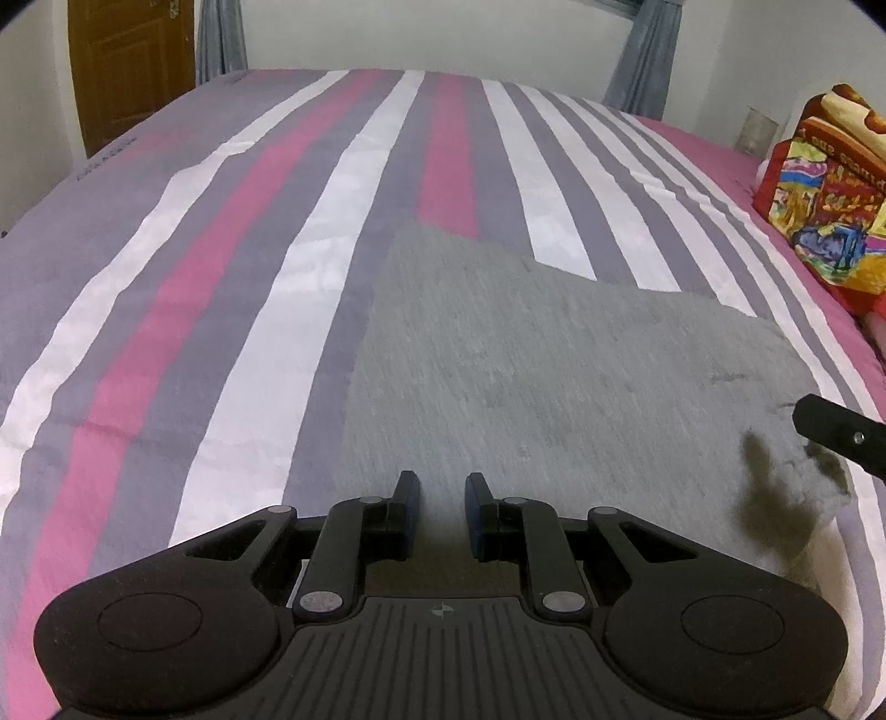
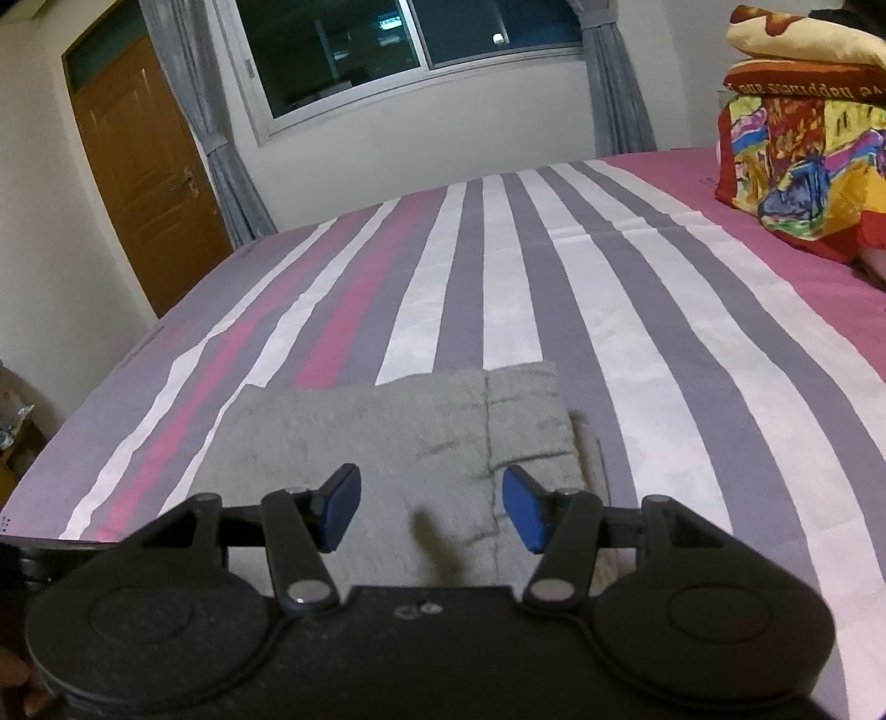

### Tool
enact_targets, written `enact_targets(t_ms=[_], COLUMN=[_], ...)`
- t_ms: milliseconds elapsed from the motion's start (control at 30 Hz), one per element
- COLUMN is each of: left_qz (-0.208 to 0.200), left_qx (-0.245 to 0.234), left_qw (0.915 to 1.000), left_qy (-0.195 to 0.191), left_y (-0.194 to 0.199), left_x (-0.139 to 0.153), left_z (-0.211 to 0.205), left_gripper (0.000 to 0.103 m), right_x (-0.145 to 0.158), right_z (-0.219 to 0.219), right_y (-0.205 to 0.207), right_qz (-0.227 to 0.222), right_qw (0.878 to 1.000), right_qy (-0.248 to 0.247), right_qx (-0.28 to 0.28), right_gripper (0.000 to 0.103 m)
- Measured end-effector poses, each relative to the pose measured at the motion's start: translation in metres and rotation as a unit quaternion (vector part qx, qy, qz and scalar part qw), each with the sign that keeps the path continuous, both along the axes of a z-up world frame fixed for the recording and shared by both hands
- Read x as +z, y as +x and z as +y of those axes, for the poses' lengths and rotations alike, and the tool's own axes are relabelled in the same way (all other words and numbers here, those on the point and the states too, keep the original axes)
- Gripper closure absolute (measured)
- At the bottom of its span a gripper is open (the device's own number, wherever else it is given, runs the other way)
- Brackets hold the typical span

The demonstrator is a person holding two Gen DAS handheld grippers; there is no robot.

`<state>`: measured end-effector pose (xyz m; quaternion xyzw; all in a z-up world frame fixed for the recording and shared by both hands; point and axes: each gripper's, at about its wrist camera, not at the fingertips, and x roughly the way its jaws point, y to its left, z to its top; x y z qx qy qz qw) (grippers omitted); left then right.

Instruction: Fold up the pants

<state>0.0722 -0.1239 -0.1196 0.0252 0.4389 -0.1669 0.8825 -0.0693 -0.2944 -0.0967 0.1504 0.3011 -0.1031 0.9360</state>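
Observation:
Grey pants (image 1: pixel 554 360) lie folded flat on the striped bed sheet (image 1: pixel 249 277). My left gripper (image 1: pixel 441 479) hovers over their near edge, its jaws drawn almost together with nothing pinched between them. In the right wrist view the pants (image 2: pixel 387 437) form a thick rectangle, with a seamed band (image 2: pixel 526 415) at their right end. Just above that end my right gripper (image 2: pixel 429 507) is open, and nothing lies between its blue pads (image 2: pixel 523 515). One of its black fingers (image 1: pixel 830 437) also reaches in at the right edge of the left wrist view, over the rumpled corner of the pants.
A stack of colourful folded bedding (image 2: pixel 803 160) sits on the pink part of the bed at the far right. Beyond the bed are a brown door (image 2: pixel 138 166), a dark window (image 2: pixel 415 39) and grey curtains (image 2: pixel 614 83). The striped sheet (image 2: pixel 554 277) stretches flat behind the pants.

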Motion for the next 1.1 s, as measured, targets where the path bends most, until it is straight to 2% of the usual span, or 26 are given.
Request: enact_targets(t_ms=[367,500,567,633,700,767,900,1100], left_qz=[-0.009,-0.008,-0.013,-0.012,-0.011,-0.014,-0.012,-0.012], left_qx=[-0.011,-0.011,-0.015,-0.016,-0.014,-0.018,-0.021,-0.034], left_qw=[0.9998,0.9995,0.9991,0.9989,0.9991,0.9990,0.9991,0.9986], left_qy=[0.017,0.027,0.036,0.042,0.038,0.038,0.034,0.039], left_y=[0.035,0.052,0.057,0.061,0.059,0.051,0.034,0.011], left_x=[-0.005,-0.011,-0.013,-0.016,-0.014,-0.010,-0.009,-0.011], left_z=[-0.025,-0.038,-0.044,-0.048,-0.046,-0.043,-0.032,-0.027], left_gripper=[0.086,0.086,0.086,0.086,0.086,0.086,0.085,0.085], right_x=[-0.013,-0.037,-0.046,-0.049,-0.043,-0.032,-0.015,-0.004], right_z=[-0.015,-0.019,-0.022,-0.032,-0.038,-0.028,-0.008,0.004], right_y=[0.032,0.052,0.057,0.060,0.056,0.046,0.022,-0.002], right_qz=[0.017,0.068,0.080,0.088,0.084,0.070,0.040,0.018], right_qw=[0.999,0.995,0.994,0.995,0.995,0.996,0.996,0.998], right_qy=[-0.031,-0.064,-0.072,-0.040,-0.019,-0.039,-0.076,-0.067], right_qx=[-0.025,-0.025,-0.027,-0.036,-0.043,-0.036,-0.015,0.004], right_gripper=[0.047,0.049,0.043,0.040,0.041,0.046,0.045,0.044])
